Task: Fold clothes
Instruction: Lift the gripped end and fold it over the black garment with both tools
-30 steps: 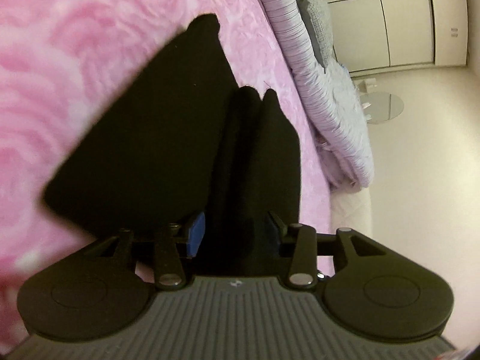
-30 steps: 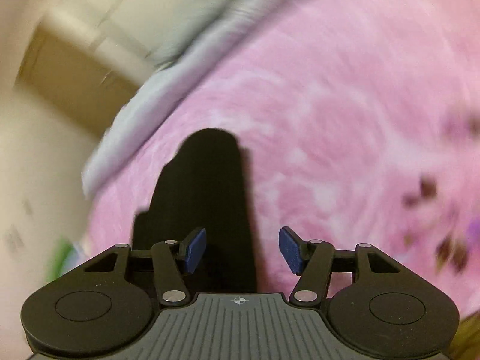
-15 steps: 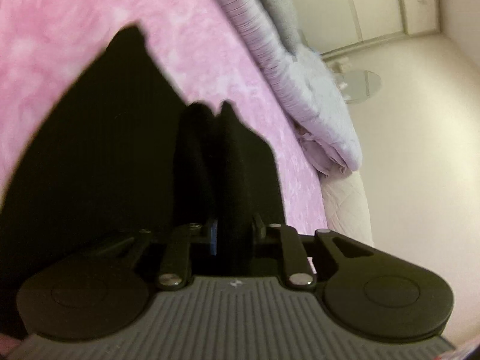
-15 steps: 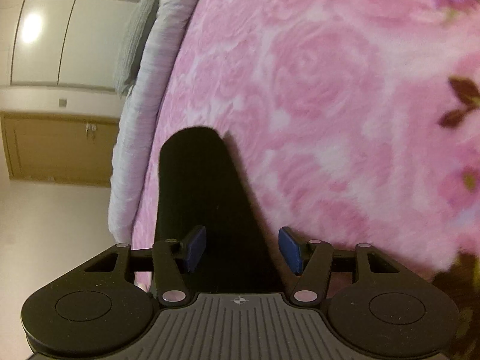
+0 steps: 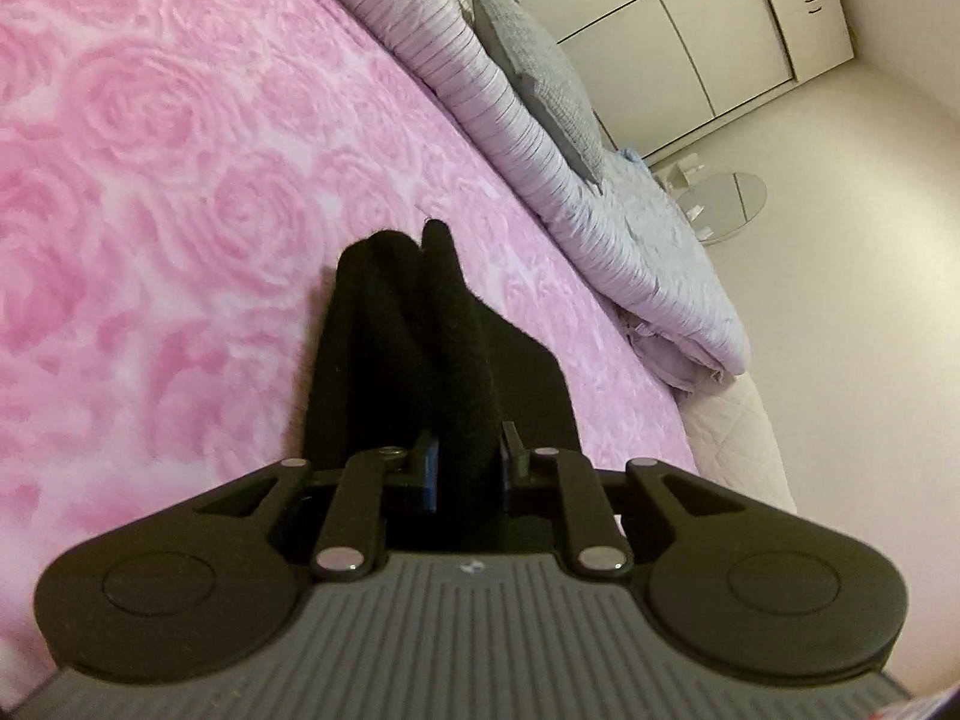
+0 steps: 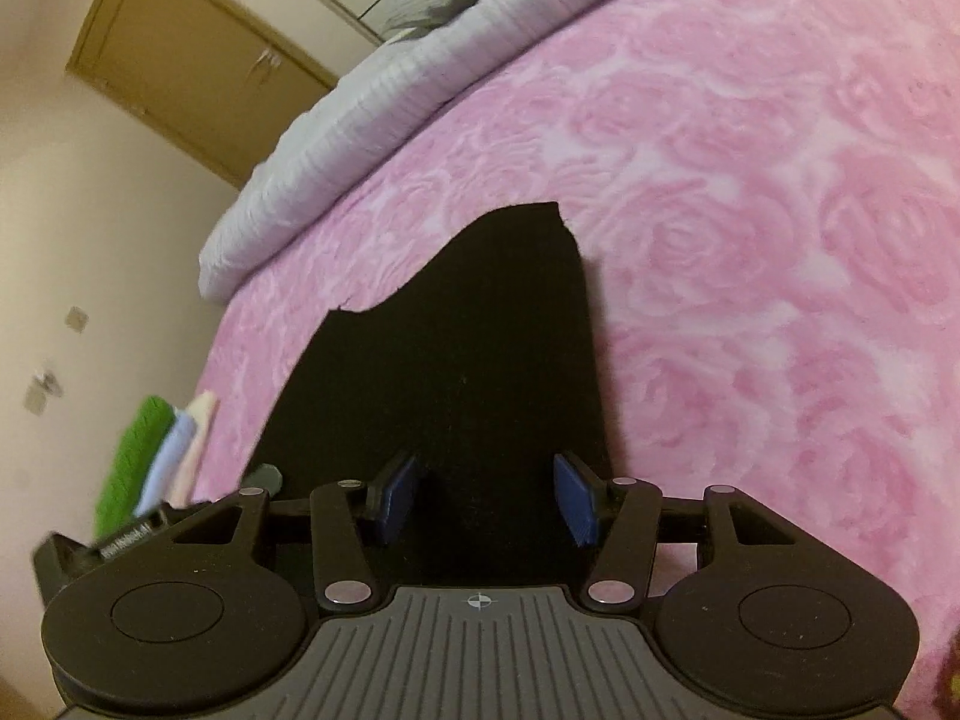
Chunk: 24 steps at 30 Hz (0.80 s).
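The left gripper (image 5: 468, 468) has just closed, pinching a bunched ridge of the black garment (image 5: 444, 324) near the pink bedspread's (image 5: 180, 180) right edge, seemingly to carry a fold. The right gripper (image 6: 486, 498) stands wide, pads clear of the cloth beneath.

We're seeing pink rose-pattern bedspread (image 5: 180, 138), striped lilac quilt (image 5: 480, 78) alongside, cream wardrobe doors (image 5: 720, 18) & brown wooden cabinet (image 6: 180, 66) standing behind.

Ahead of the left gripper (image 5: 468, 468) the garment (image 5: 420, 348) lies on the bedspread (image 5: 180, 180), a rolled quilt (image 5: 540, 132) beyond, apparently at its edge.
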Available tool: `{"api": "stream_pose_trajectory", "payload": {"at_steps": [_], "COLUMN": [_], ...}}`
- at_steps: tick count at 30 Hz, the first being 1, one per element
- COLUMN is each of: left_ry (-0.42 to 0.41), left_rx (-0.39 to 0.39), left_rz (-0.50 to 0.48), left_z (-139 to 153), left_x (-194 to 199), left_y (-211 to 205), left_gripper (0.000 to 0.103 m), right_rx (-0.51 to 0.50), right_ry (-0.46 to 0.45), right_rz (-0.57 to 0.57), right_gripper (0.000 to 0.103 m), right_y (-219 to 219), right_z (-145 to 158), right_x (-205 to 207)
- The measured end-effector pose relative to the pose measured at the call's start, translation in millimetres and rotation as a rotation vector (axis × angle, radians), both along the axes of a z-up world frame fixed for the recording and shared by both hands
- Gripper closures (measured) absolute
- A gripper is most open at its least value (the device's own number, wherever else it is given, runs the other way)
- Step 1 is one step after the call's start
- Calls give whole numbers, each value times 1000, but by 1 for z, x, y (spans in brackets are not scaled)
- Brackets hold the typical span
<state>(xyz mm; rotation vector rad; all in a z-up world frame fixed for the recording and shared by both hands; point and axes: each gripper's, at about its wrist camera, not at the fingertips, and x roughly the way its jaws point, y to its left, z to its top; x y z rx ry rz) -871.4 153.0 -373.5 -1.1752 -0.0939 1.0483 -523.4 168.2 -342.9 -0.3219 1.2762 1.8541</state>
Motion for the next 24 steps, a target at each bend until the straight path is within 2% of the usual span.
{"api": "stream_pose_trajectory", "payload": {"at_steps": [3, 6, 10, 12, 15, 20, 24], "left_ry": [25, 34, -41, -18, 31, 31, 15], "left_rx": [13, -28, -37, -35, -38, -75, -106], "left_rz": [-3, -11, 20, 26, 41, 123, 125], "left_z": [0, -21, -40, -35, -22, -4, 3], "left_x": [0, 4, -5, -6, -6, -24, -22], "left_y": [-4, -5, -8, -11, -22, -65, -92], "left_gripper": [89, 89, 87, 86, 86, 80, 74], "right_rx": [33, 87, 120, 140, 136, 85, 40], "right_ry": [-65, -163, -184, -209, -177, -28, 51], "right_rz": [20, 43, 67, 108, 107, 14, -47], "right_gripper": [48, 48, 46, 45, 44, 44, 44], "right_y": [0, -1, -3, -4, -5, -17, -40], "right_z": [0, -3, -9, -6, -7, -3, 0], "right_x": [-12, -24, -26, -28, -23, 7, 30]}}
